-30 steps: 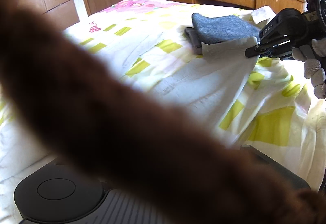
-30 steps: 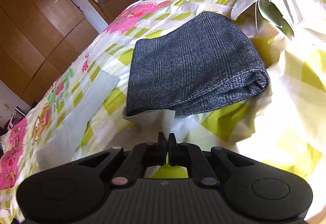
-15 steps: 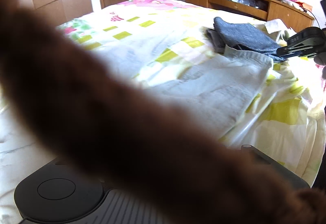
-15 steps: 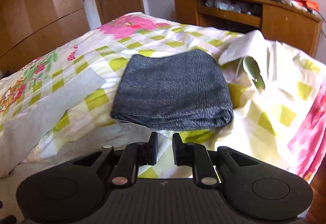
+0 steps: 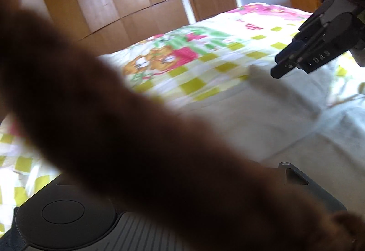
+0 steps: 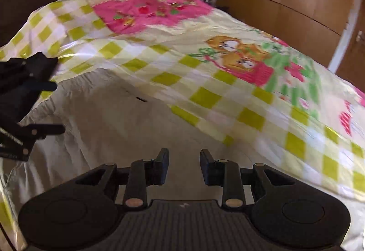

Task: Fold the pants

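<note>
Clearly the pale pants (image 6: 109,128) lay spread flat on the near part of the checked quilt (image 6: 251,82), not yet folded. The right gripper (image 6: 184,165) hovered over them with jaws parted and empty. The left gripper (image 6: 29,109) came in at the left with its fingers apart, nothing between them; a brown blur hid them in its own view. Each should probably pinch one edge cleanly, through every layer, before lifting

A blurred brown sleeve (image 5: 136,137) blocks the left view; the bedspread (image 6: 228,82) lies open.
</note>
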The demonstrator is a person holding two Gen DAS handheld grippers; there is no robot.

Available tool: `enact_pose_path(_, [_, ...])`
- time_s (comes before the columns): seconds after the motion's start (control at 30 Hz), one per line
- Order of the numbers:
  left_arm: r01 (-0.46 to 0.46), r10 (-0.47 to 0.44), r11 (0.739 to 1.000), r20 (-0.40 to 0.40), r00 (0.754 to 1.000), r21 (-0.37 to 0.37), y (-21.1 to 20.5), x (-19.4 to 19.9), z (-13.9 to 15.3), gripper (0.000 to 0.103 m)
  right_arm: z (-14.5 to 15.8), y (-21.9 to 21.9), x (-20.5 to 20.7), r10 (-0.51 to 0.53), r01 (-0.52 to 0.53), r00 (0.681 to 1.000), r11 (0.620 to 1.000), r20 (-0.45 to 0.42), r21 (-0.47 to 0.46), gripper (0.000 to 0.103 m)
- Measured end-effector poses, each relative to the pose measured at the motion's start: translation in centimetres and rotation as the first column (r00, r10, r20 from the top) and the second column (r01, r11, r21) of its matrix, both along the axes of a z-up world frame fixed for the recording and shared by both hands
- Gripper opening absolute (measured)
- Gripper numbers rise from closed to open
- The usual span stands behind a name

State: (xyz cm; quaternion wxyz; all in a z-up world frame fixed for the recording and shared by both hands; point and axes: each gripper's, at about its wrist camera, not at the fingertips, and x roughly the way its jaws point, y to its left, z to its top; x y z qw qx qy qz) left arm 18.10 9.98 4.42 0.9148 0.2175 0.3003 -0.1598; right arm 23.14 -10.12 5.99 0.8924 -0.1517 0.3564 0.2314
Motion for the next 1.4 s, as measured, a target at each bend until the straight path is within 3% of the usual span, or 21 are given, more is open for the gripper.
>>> enact_pose_path(0.17, [-0.126,0.125,0.981,0.011,0.992,0.151,5.4,8.5,-2.3,0.070,-3.9,4.6,5.9,0.065,-0.068,0.997,0.996,-0.047,-0.051,0.044])
enact_pose_path(0.3, [-0.161,0.165,0.980,-0.030,0.986,0.116,7.0,13.0,-3.9,0.071,-6.4,4.4,7.3,0.067,-0.074,0.995,0.992,-0.073,-0.098,0.045])
enact_pose_path(0.5, [-0.028,0.037,0.997,-0.141,0.989,0.068,6.7,16.0,-5.2,0.071,-6.1,3.7,8.1,0.134,-0.143,0.988,0.981,-0.079,-0.131,0.055])
enact_pose_path(0.7, [-0.027,0.002,0.997,-0.328,0.945,-0.072,8.9,18.7,-5.3,0.072,-6.1,4.0,10.3,0.147,-0.165,0.971,0.983,-0.189,-0.084,0.056])
enact_pose_path(0.97, [-0.020,0.022,1.000,-0.316,0.948,0.008,8.4,19.6,-5.2,0.076,-6.1,4.2,10.9,0.167,-0.192,0.966,0.975,-0.197,-0.113,0.056])
enact_pose_path(1.13, [-0.030,0.009,0.998,-0.360,0.933,-0.051,9.0,20.1,-5.7,0.078,-6.1,4.3,10.5,0.207,-0.234,0.953,0.966,-0.222,-0.106,0.056])
enact_pose_path(1.2, [-0.040,0.006,0.996,-0.409,0.912,-0.076,9.6,20.4,-6.0,0.091,-6.3,4.5,10.6,0.211,-0.241,0.951,0.964,-0.226,-0.113,0.055])
enact_pose_path(1.27, [-0.055,0.021,0.996,-0.430,0.903,-0.069,9.8,20.7,-6.2,0.095,-6.4,4.6,11.2,0.179,-0.204,0.956,0.975,-0.234,-0.089,0.047])
enact_pose_path(1.3, [-0.056,0.027,0.997,-0.431,0.902,-0.055,9.7,20.7,-6.2,0.095,-6.3,4.8,11.4,0.174,-0.197,0.957,0.977,-0.234,-0.082,0.032])
enact_pose_path(1.33, [-0.058,0.033,0.997,-0.426,0.904,-0.045,9.6,20.6,-6.1,0.095,-6.3,5.0,11.5,0.163,-0.185,0.959,0.980,-0.231,-0.079,0.026])
enact_pose_path(1.4, [-0.063,0.042,0.997,-0.413,0.910,-0.037,9.4,20.2,-6.0,0.087,-6.2,5.2,11.2,0.151,-0.174,0.964,0.981,-0.219,-0.087,0.022])
